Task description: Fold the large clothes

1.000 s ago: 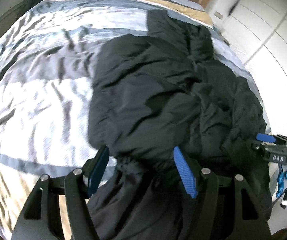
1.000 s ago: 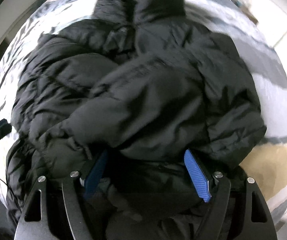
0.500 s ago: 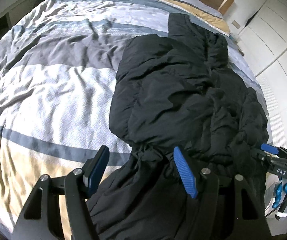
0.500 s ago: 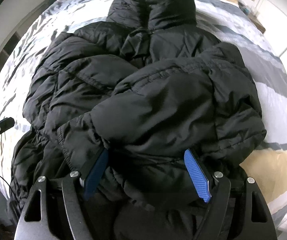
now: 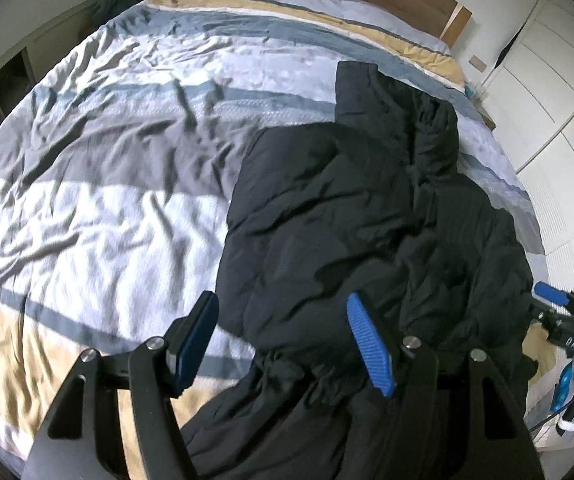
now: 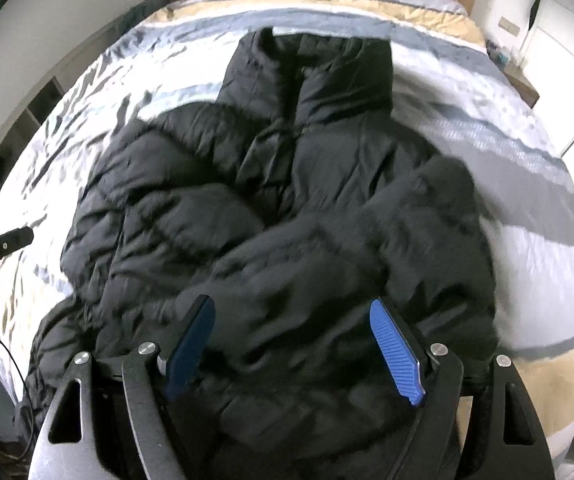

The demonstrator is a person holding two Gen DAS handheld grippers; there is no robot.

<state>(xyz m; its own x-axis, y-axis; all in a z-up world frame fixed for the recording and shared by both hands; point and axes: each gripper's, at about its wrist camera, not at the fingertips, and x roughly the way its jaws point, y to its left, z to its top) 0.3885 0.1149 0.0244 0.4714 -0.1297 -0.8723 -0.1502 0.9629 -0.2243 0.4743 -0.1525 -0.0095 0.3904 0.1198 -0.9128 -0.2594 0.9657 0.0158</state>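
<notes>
a rumpled duvet striped in white, grey, blue and tan (image 5: 99, 184) covers the bed. a brown wooden headboard (image 5: 407, 8) stands at its far edge. white panelled wardrobe doors (image 5: 559, 92) run along its right side.

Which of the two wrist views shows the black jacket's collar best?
The right wrist view: the collar of the black puffer jacket faces the camera, both halves standing either side of the front opening. In the left wrist view, the collar appears side-on at the jacket's far end, its opening hidden.
</notes>
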